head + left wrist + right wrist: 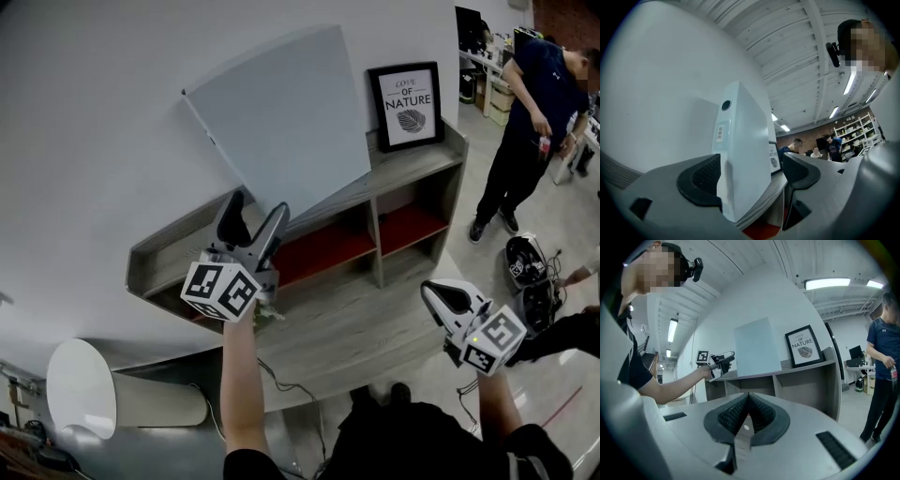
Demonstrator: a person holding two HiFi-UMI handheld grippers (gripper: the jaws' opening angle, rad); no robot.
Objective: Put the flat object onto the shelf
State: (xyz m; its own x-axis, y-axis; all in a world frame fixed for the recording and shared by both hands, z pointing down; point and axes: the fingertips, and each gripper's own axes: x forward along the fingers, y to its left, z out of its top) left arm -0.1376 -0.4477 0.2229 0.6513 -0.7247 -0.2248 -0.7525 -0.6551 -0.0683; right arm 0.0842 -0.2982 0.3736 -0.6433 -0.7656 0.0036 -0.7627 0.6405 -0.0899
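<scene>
Shelf unit (412, 161): grey, with red-lined compartments, standing against a white wall.

Flat panel (281, 117): pale grey. It stands upright on the top board of the shelf and leans back against the wall. A framed picture (406, 105) stands on the same board to its right, close by but apart from it.

Left claw (251, 225): held at the lower left corner of the flat panel, jaws apart. In the left gripper view the narrow edge of the panel stands between the two pads. The left pad lies close against it, though contact cannot be confirmed. The right pad is clearly clear of it, with the shelf top showing in the gap, so the panel is not clamped. That edge carries a small dark round mark and, below it, a printed label.

Right claw (431, 291): held low and to the right, in front of the shelf and well apart from the panel. The right gripper view shows its ribbed pads pressed together with nothing between them.

A person (530, 122) in dark clothes stands on the floor beyond the right end of the shelf.
</scene>
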